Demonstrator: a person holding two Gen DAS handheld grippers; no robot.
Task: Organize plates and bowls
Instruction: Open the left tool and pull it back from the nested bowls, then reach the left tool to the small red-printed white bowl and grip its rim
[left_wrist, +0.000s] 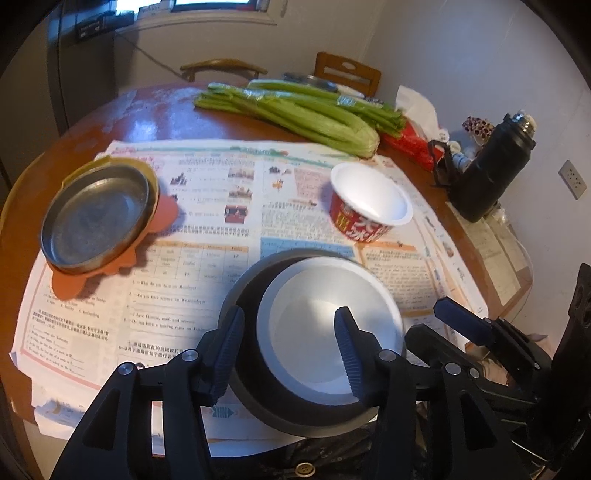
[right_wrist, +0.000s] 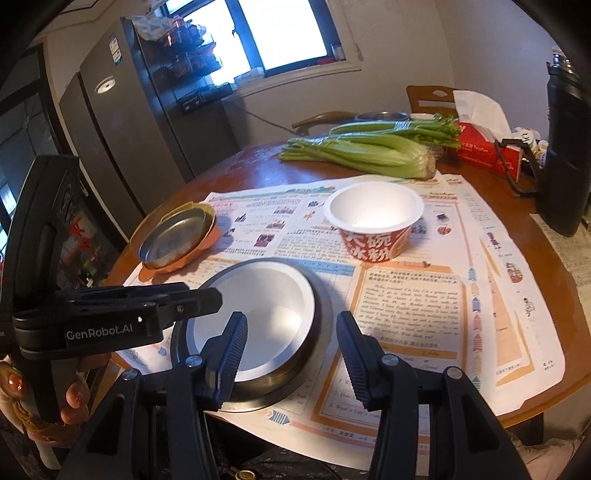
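Note:
A white bowl (left_wrist: 325, 325) sits nested in a steel bowl (left_wrist: 251, 387) at the near table edge; both show in the right wrist view, white (right_wrist: 258, 314) in steel (right_wrist: 321, 325). My left gripper (left_wrist: 290, 350) is open, its jaws straddling the near-left rim of the nested bowls. My right gripper (right_wrist: 291, 354) is open, its left finger over the bowls' right rim, and it also shows in the left wrist view (left_wrist: 458, 321). A red paper noodle bowl (left_wrist: 369, 206) stands beyond, also in the right wrist view (right_wrist: 373, 221). A steel plate (left_wrist: 96, 218) lies on orange plates (left_wrist: 162, 218) at left.
Newspaper (left_wrist: 207, 206) covers the round wooden table (left_wrist: 147, 110). Celery (left_wrist: 295, 110), a red tissue box (right_wrist: 487, 147) and a black flask (left_wrist: 491, 170) stand at the back right. A fridge (right_wrist: 122, 140) and chairs (left_wrist: 347, 74) lie beyond the table.

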